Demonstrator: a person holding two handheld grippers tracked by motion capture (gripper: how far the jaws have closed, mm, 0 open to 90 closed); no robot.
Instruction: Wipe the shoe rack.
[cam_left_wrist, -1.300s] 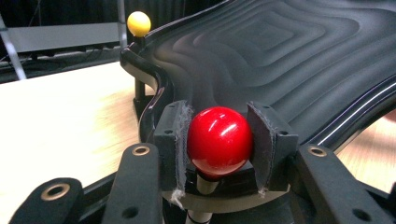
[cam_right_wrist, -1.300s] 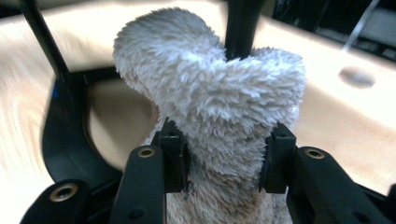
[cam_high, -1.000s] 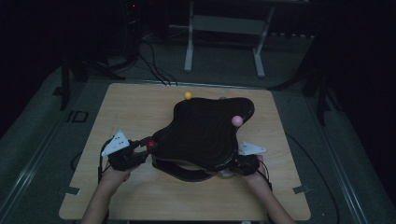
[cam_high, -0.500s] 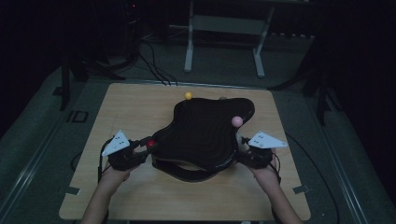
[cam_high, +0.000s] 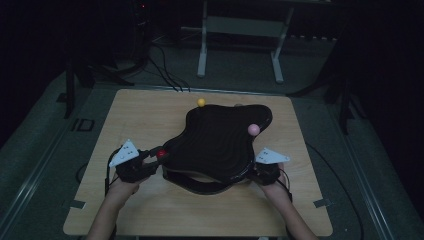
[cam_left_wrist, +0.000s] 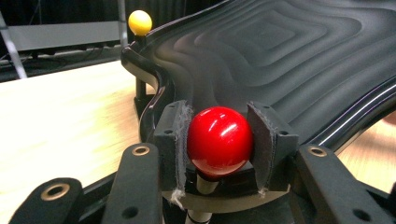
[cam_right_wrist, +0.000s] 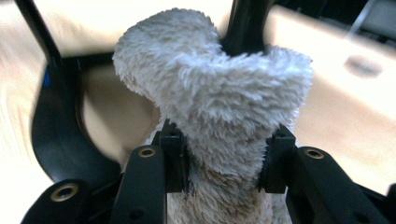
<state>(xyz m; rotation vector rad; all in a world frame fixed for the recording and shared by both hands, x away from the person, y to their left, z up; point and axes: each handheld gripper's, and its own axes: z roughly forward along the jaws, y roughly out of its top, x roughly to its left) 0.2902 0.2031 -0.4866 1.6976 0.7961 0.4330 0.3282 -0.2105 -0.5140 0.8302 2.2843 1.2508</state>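
Red knob at the black tray's near-left corner — pinched by the left gripper. The right gripper, jaws just closing, clamps a white fluffy cloth at the tray's right edge.

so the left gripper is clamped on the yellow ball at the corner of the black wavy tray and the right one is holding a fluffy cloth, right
Not quite: the left gripper is clamped on the red ball, not the yellow one. The left gripper view shows the red ball between its pads, while the yellow ball stands free at a farther corner of the black wavy tray. The right gripper does hold the fluffy cloth.
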